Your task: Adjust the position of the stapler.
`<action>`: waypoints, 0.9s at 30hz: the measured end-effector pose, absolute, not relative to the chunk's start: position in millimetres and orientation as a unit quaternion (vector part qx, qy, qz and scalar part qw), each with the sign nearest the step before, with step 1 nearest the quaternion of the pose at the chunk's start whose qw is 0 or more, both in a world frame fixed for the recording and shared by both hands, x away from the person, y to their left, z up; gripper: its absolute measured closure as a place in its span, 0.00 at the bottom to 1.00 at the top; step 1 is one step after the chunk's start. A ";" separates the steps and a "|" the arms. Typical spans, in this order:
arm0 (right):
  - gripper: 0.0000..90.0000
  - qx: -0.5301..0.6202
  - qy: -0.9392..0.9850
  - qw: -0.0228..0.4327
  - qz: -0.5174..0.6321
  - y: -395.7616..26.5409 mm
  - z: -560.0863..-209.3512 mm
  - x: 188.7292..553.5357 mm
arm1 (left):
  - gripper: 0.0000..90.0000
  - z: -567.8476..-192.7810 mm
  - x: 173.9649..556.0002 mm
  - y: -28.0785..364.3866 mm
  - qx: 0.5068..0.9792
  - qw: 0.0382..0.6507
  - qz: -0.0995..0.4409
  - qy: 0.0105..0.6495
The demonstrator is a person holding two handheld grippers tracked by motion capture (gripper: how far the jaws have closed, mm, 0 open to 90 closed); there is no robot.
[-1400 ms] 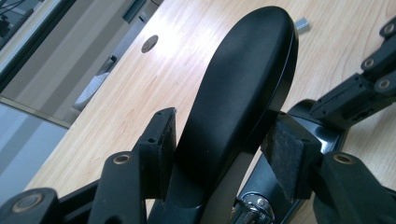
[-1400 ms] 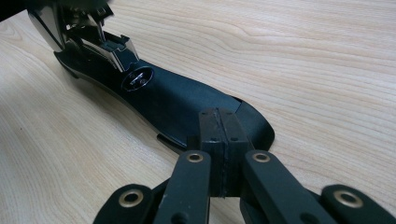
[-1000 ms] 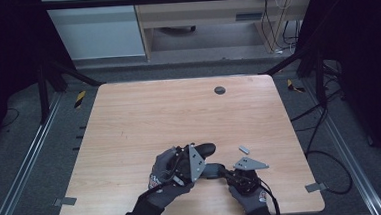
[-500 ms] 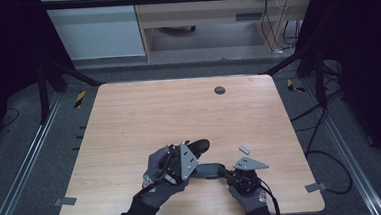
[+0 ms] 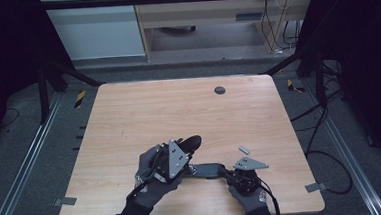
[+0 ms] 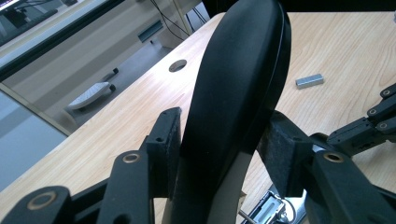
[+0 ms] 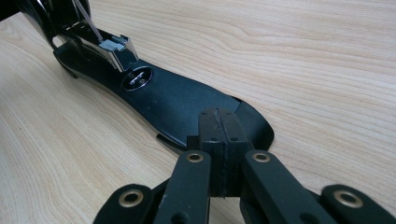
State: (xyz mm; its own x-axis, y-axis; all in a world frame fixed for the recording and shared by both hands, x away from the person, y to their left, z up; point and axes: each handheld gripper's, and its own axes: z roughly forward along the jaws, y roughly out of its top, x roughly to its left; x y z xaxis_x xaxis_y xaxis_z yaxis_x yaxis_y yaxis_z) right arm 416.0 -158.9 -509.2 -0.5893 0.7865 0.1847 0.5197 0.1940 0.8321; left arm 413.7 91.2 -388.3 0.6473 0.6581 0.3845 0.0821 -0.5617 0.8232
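Stapler opened on table [image 5: 128,111]: left gripper [image 6: 219,154] jaws clamped on raised top arm [image 6: 238,79], just closing; right gripper [image 7: 219,140] jaws together, pressing on base [image 7: 177,102].

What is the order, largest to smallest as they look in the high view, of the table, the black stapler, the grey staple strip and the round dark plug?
1. table
2. black stapler
3. round dark plug and grey staple strip: they look alike in size, so I leave them unranked.

One black stapler [image 5: 202,170] lies opened near the front of the surface [image 5: 144,115], one small block of staples [image 5: 243,148] sits right of it, and two claws work there.
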 end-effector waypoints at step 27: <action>1.00 0.431 0.760 0.143 0.464 -158.2 -508.6 415.9 | 0.59 -377.5 411.2 125.5 0.781 0.450 0.344 0.263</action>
